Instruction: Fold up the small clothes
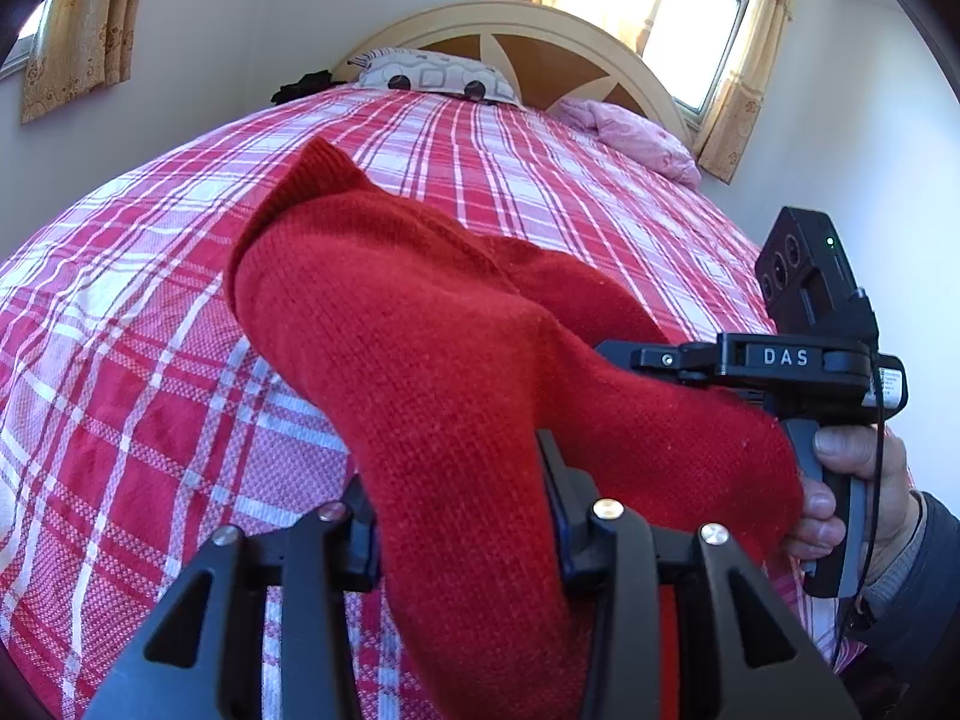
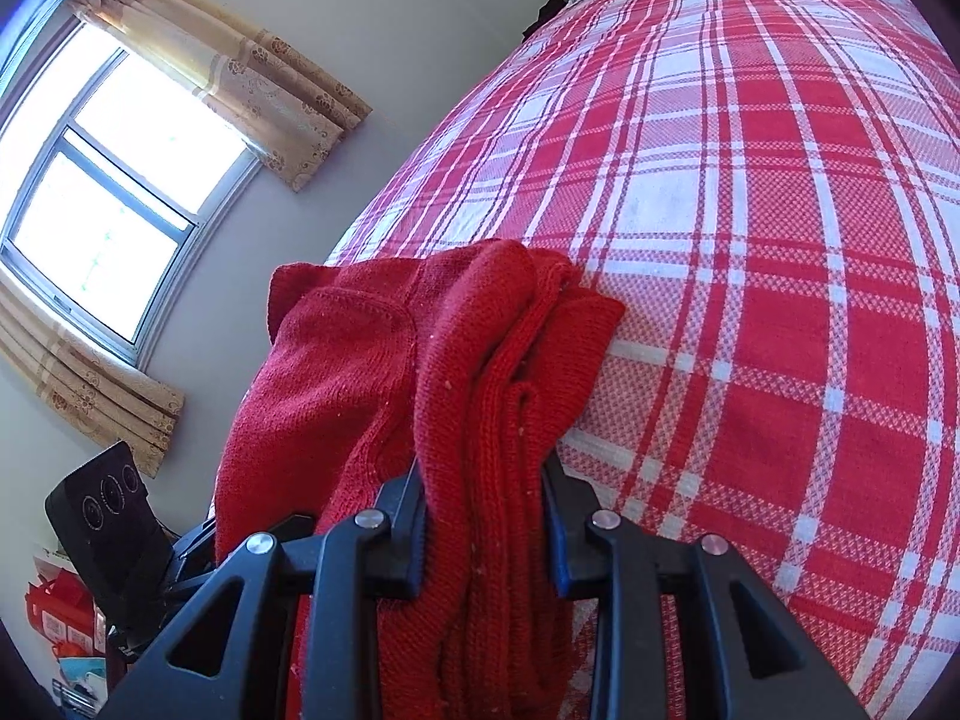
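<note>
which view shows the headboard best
The left wrist view: the arched cream and brown headboard spans the far end of the bed, behind the patterned pillow. The right wrist view cuts it off; only a corner of that pillow shows at its top edge.

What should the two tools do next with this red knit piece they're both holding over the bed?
Probably lower it onto the plaid bedspread and spread it flat. The red knit garment hangs bunched in thick folds between the fingers of both the left tool and the right tool, so no clean fold seems possible yet.
</note>
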